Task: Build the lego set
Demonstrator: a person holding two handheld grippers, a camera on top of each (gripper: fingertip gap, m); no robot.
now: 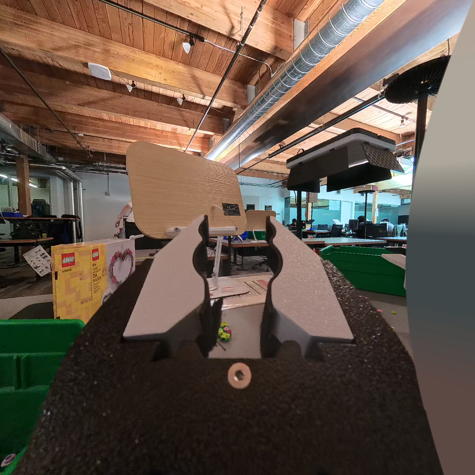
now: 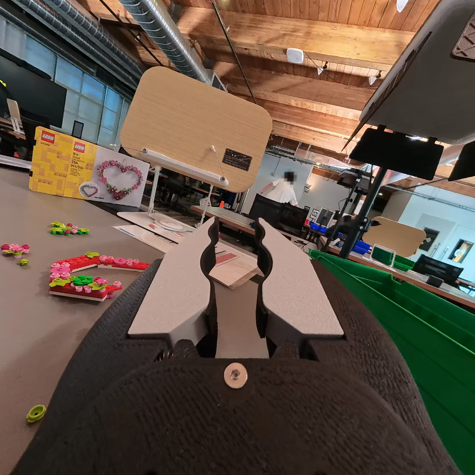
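In the right wrist view, a partly built red heart piece (image 2: pixel 90 277) with pink and green flower studs lies on the grey table left of my right gripper (image 2: pixel 236 223), which is open and empty. Smaller flower clusters lie farther left: a green and pink one (image 2: pixel 69 228) and a pink one (image 2: pixel 15 249). A loose lime stud (image 2: pixel 36 413) lies near the front left. In the left wrist view my left gripper (image 1: pixel 236 221) is open and empty, pointing level over the table; a small lime and pink cluster (image 1: pixel 224 332) shows between its fingers.
The yellow set box (image 2: pixel 84 167) (image 1: pixel 87 277) stands at the back left. A wooden book stand (image 2: pixel 195 126) (image 1: pixel 185 190) stands behind a booklet (image 2: pixel 231 259). Green bins sit at the right (image 2: pixel 411 321) (image 1: pixel 365 267) and at the left (image 1: pixel 25 359). A person stands far behind. Some 35 cm of space lies between my two pairs of fingers. To reach the loose lime stud (image 2: pixel 36 413) in a straight line is about 15 cm for my right fingers, about 30 cm for my left.
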